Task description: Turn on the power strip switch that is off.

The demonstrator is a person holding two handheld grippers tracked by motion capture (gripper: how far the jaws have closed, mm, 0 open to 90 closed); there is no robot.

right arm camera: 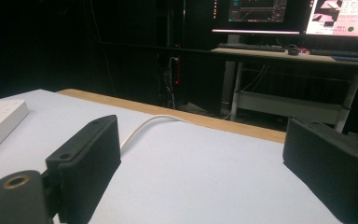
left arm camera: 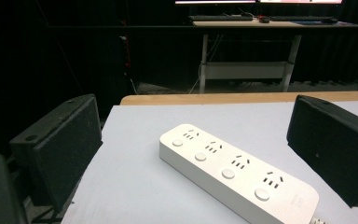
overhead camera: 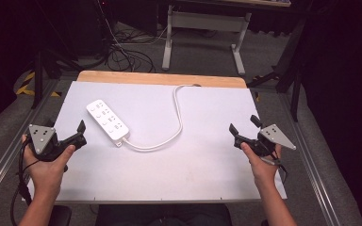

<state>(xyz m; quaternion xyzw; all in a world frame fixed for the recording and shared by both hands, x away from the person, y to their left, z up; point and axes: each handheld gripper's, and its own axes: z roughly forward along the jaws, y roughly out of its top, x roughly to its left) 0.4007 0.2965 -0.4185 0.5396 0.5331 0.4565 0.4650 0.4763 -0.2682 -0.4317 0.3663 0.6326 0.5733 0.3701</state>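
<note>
Clearly nearer the left gripper (overhead camera: pixel 75 136), jaws wide apart and empty: power strip (overhead camera: pixel 107 118) on the bench (overhead camera: pixel 207 165), lying diagonally, cord (overhead camera: pixel 176 123) end nearer the person. Right gripper (overhead camera: pixel 242 129) likewise spread, empty, well apart.

Two bare-armed hands grip matching black tools, the left tool (overhead camera: pixel 68 139) and right tool (overhead camera: pixel 245 129), each topped by a grey three-cornered plate dotted with screws; black cables trail, jaws carry ribbed black pads.

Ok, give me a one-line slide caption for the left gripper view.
Open left gripper faces a white four-outlet power strip lying on the white table.
</note>
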